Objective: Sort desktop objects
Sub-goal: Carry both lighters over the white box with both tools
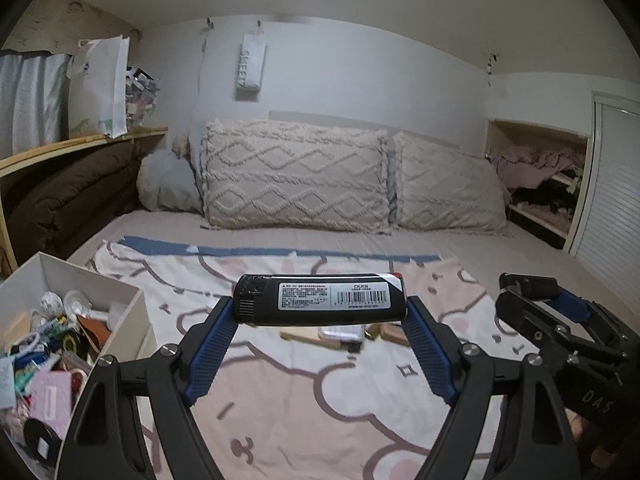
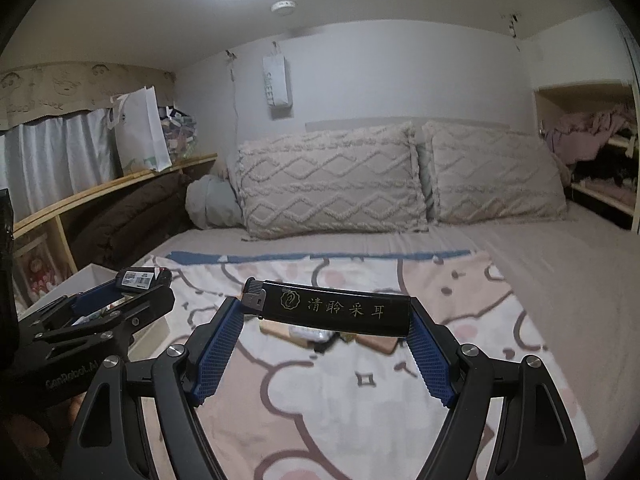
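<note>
Evidently light, rigid and slick, each lighter is pinched end to end above the blanket (image 1: 304, 400): barcode lighter (image 1: 320, 299) in left gripper (image 1: 320, 308), gold-lettered lighter (image 2: 332, 307) in right gripper (image 2: 326, 314).

Open run of patterned blanket (image 1: 320, 400) directly below and ahead of both grippers; nothing standing on near part. Mid-blanket obstruction: small cluster of flat items (image 1: 340, 336), incl. wooden pieces, lying low. Left side blocked by open white box (image 1: 96, 280), full of clutter, w/ wooden shelf (image 1: 80, 144) and folded brown bedding (image 1: 72, 200) behind. Far end closed off by two textured pillows (image 1: 296, 176) against wall. Bare sheet (image 2: 540, 248) to right unobstructed up to cupboard niche (image 1: 536, 176). Between grippers: narrow gap only, right gripper (image 1: 532, 292) close beside left gripper (image 1: 320, 316).
</note>
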